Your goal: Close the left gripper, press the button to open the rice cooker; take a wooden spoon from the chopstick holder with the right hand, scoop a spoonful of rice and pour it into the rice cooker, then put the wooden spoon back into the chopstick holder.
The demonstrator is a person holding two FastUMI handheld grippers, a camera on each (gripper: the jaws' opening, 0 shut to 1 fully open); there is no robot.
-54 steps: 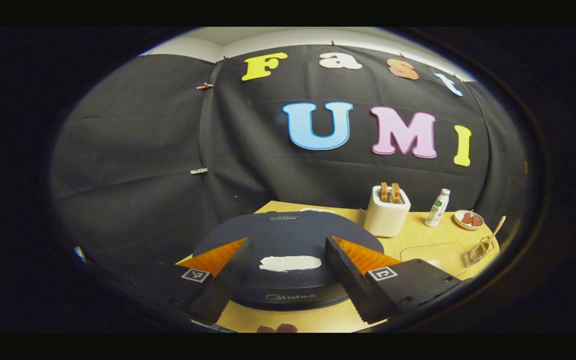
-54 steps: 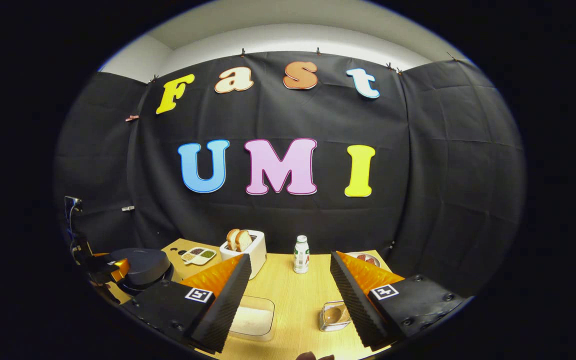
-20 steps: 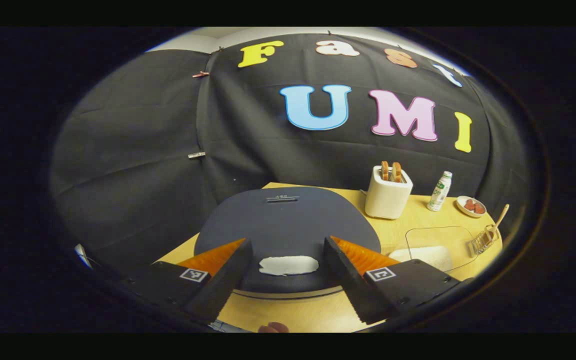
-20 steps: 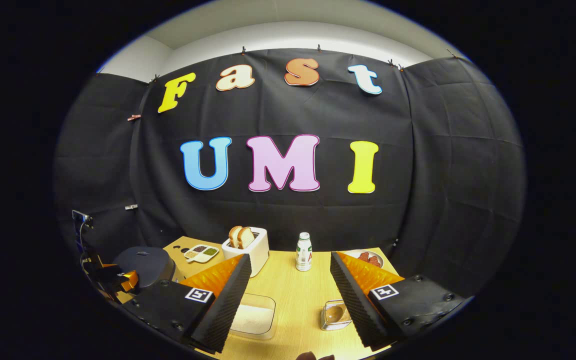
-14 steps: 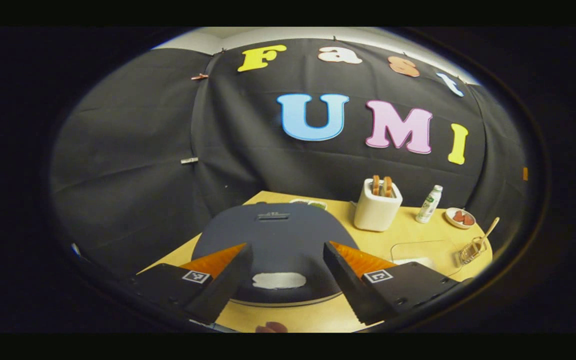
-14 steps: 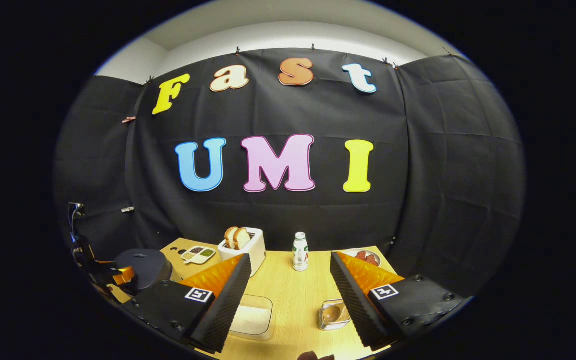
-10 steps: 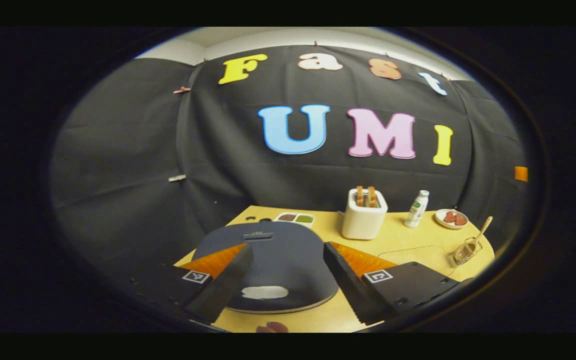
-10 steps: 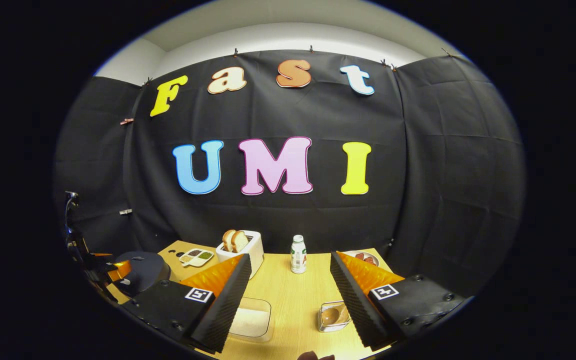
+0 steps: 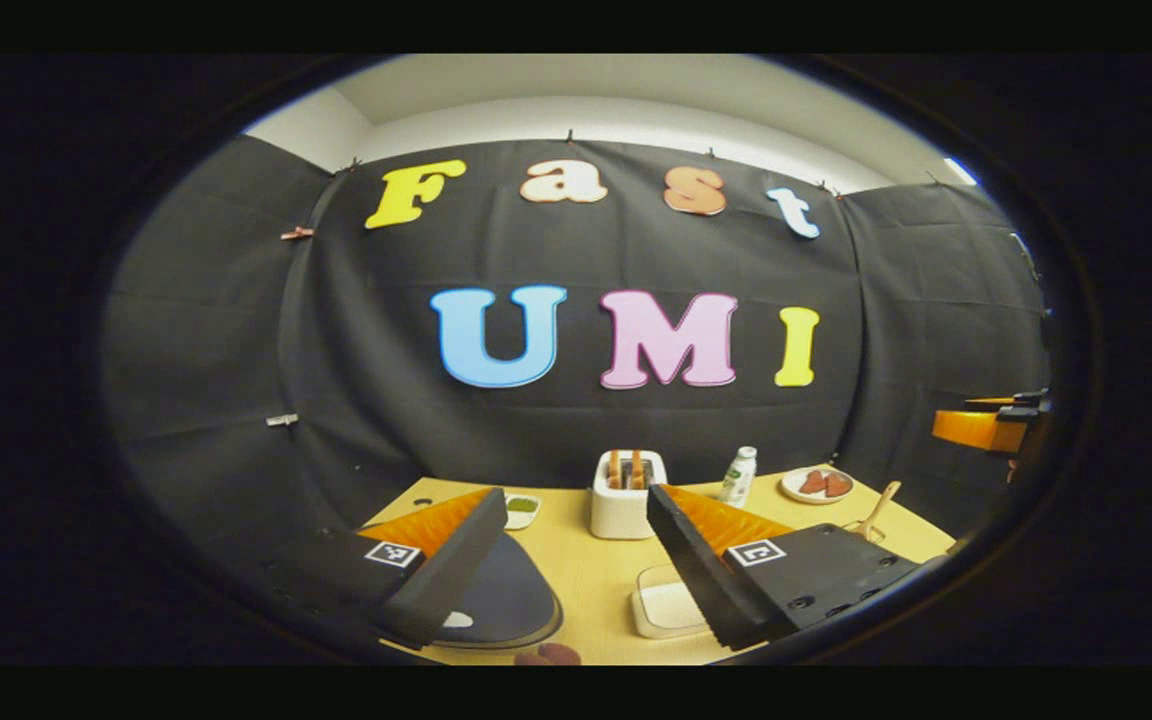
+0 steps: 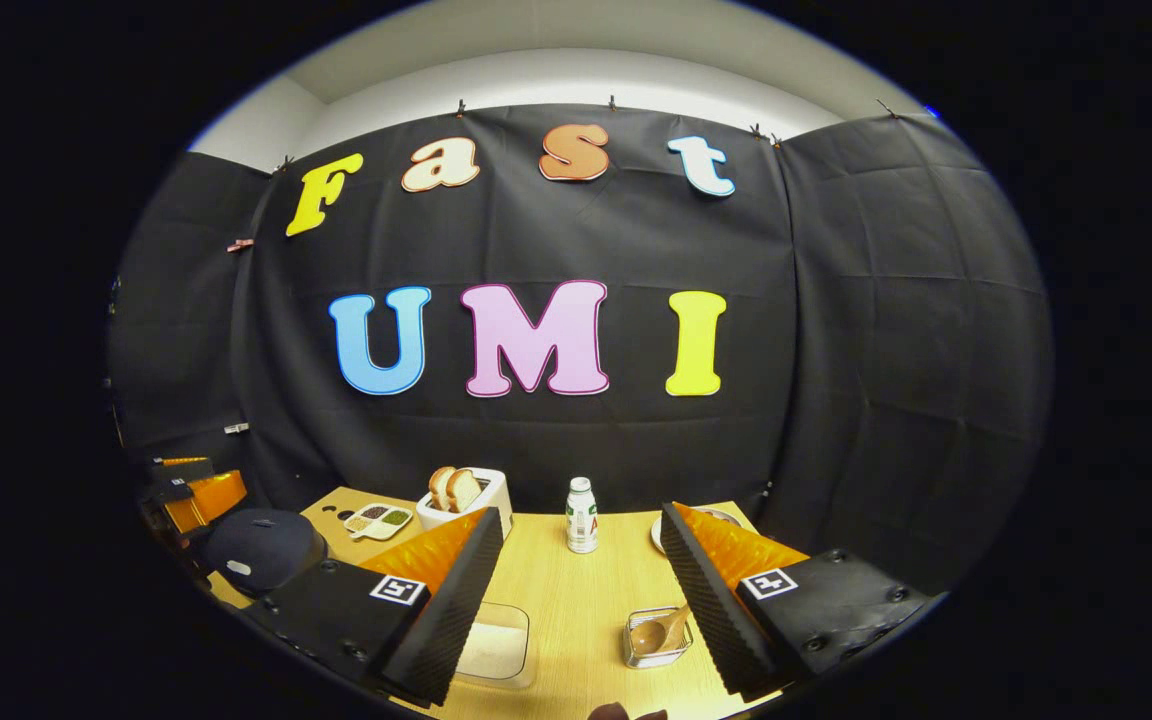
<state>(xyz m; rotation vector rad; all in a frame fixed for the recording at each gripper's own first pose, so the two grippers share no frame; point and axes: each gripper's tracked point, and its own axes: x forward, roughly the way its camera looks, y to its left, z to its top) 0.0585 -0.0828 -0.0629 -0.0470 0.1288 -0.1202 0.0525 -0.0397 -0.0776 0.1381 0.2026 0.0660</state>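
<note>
The dark rice cooker [image 9: 511,600] sits low between my left gripper's fingers, its lid down and its white button [image 9: 456,620] just visible. My left gripper [image 9: 571,497] is open and empty, raised above and behind the cooker. In the right gripper view the cooker [image 10: 261,548] stands at the far left with the left gripper [image 10: 191,492] behind it. My right gripper [image 10: 581,514] is open and empty over the table. Just ahead of its right finger, the wooden spoon [image 10: 664,630] lies in the wire chopstick holder [image 10: 636,645]. A clear box of rice [image 10: 491,632] sits by its left finger.
On the wooden table [image 10: 576,590] stand a white toaster [image 10: 461,495] with bread, a small bottle [image 10: 582,520], a sectioned dish [image 10: 373,520] and a plate [image 9: 816,483] of red pieces. The right gripper [image 9: 986,425] shows at the left gripper view's far right.
My left gripper has risen and drawn back from close over the cooker's lid and button, staying open. The lid is still down. The right gripper has barely moved.
</note>
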